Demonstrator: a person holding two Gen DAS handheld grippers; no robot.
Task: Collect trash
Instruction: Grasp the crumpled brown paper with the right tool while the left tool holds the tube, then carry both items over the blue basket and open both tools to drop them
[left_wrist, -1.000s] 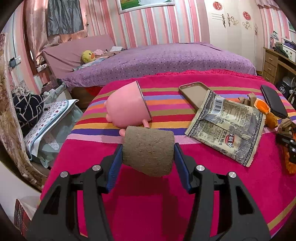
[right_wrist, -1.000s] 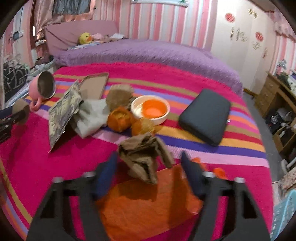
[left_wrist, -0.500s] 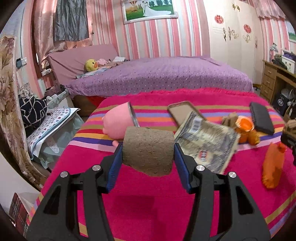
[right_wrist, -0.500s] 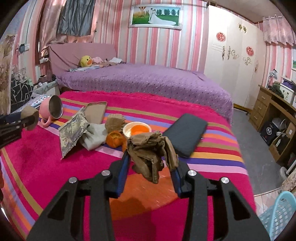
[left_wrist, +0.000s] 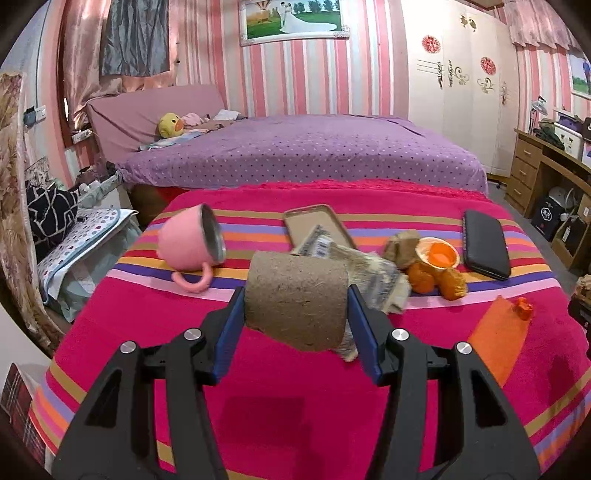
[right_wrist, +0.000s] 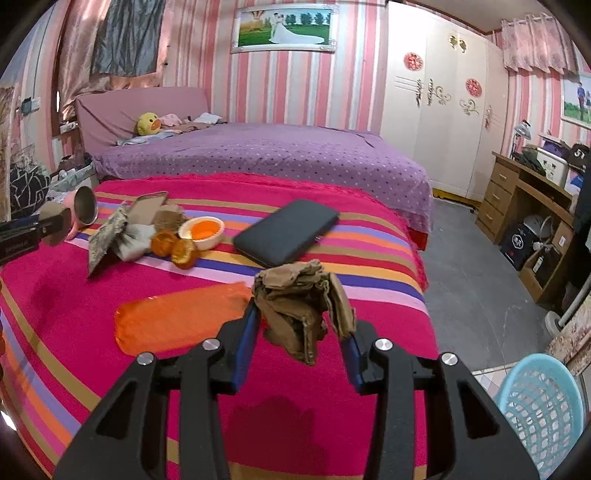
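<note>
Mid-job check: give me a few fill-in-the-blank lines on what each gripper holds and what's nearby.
1. The left gripper is shut on a cardboard ____.
2. The right gripper is shut on crumpled brown ____.
3. The pink mug lies on its ____.
4. The blue basket stands on the ____.

Missing words: tube; paper; side; floor

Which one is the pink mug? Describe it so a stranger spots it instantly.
Start at the striped blanket on the near bed. The pink mug lies tipped on its side at the left end, apart from the trash pile. It alone is pink, with a loop handle and metallic inside.
</note>
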